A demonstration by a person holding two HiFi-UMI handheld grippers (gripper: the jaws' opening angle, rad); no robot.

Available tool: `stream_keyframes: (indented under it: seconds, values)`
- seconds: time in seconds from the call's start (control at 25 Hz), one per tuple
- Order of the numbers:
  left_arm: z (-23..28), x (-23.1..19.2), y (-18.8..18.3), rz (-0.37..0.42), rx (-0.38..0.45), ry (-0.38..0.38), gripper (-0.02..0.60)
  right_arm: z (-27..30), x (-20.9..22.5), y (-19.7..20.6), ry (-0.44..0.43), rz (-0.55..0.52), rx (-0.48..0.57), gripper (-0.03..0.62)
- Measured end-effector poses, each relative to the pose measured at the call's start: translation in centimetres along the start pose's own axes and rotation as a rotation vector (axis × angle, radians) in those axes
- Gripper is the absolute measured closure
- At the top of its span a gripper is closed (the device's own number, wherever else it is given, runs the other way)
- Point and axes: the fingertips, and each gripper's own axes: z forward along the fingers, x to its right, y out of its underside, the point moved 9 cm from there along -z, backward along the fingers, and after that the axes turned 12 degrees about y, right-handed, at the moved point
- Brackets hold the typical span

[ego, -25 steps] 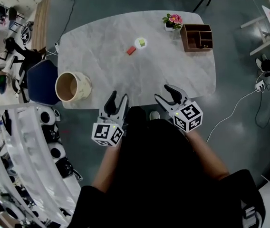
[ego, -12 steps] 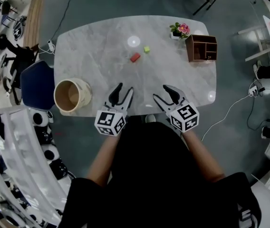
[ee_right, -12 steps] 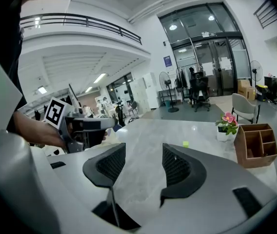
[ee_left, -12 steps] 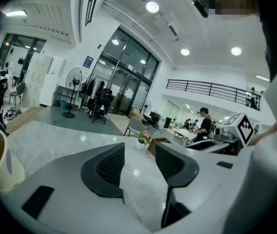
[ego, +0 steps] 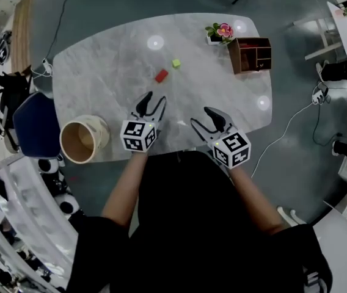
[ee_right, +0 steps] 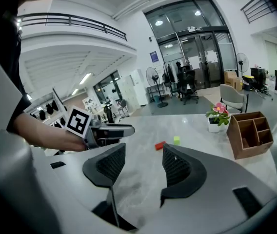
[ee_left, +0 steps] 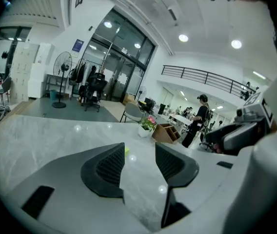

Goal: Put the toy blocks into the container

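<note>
Both tools had advanced over the counter (ego: 112,60) since the earlier frame. Left tool (ego: 155,100) and right tool (ego: 200,117), jaws spread and empty ready for a grasp, faced the red block (ego: 161,75) and green block (ego: 176,63) at 12 o'clock. The container (ego: 102,134) stood at 9 o'clock.

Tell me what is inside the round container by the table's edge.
Inside the round container only bare tan wall and floor show; no block is in it. Its rim covers the near inner wall. The red block and green block lie out on the table.
</note>
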Motion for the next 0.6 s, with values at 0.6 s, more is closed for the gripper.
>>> stream_keyframes:
  seconds: [0.6]
  values:
    - [10.8,-9.7,4.0,0.0,-0.246,0.051,0.382,1.3,0.8,3.5,0.127,0.115,-0.102,0.388]
